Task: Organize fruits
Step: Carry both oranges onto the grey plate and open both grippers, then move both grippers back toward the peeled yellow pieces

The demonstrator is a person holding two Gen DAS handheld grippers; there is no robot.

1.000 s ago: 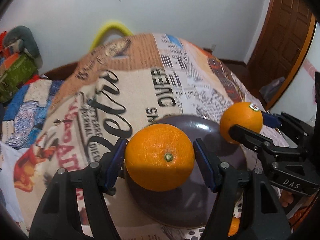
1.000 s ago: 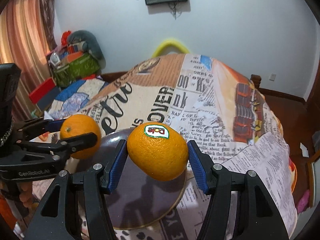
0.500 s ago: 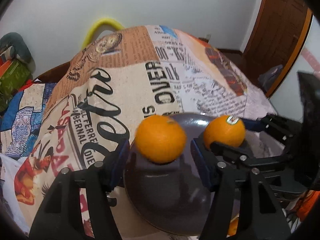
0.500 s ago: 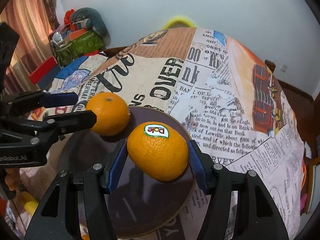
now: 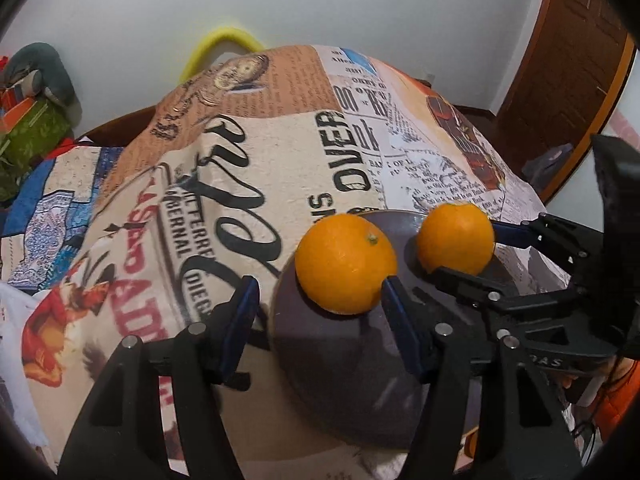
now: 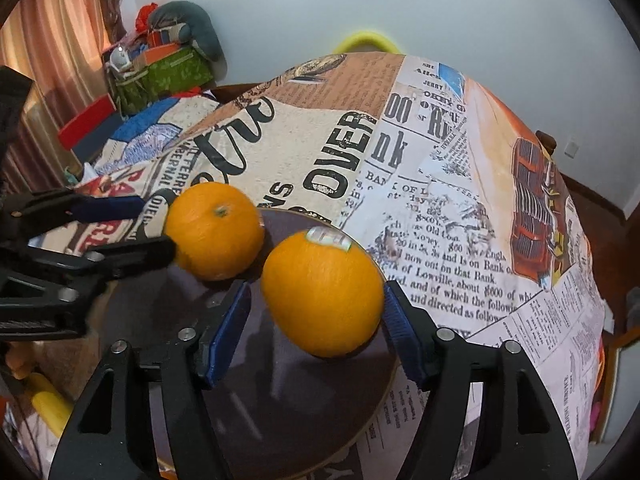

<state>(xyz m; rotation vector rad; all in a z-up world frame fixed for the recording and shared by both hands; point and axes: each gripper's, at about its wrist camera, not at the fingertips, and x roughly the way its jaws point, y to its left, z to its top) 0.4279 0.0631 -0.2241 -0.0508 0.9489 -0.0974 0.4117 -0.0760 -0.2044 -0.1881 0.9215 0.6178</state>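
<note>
Two oranges rest on a dark round plate (image 5: 344,360) on the newsprint-patterned tablecloth. The plain orange (image 5: 346,264) with a stem scar lies on the plate's far left rim, free of my left gripper (image 5: 320,328), which is open just behind it. In the right wrist view the same orange (image 6: 214,230) lies by the left fingers. The stickered orange (image 6: 322,294) sits on the plate (image 6: 280,400) between the spread fingers of my right gripper (image 6: 310,330), which is open; it also shows in the left wrist view (image 5: 454,238).
The tablecloth (image 5: 240,160) drops off at the far and right edges. A yellow chair back (image 6: 366,40) stands behind the table. Cluttered bags and boxes (image 6: 160,64) sit at the far left. A wooden door (image 5: 560,80) is at the right.
Both grippers lowered their oranges onto the plate and opened. The left gripper released first and its orange rolled forward; the right jaws have just spread off the stickered orange.
</note>
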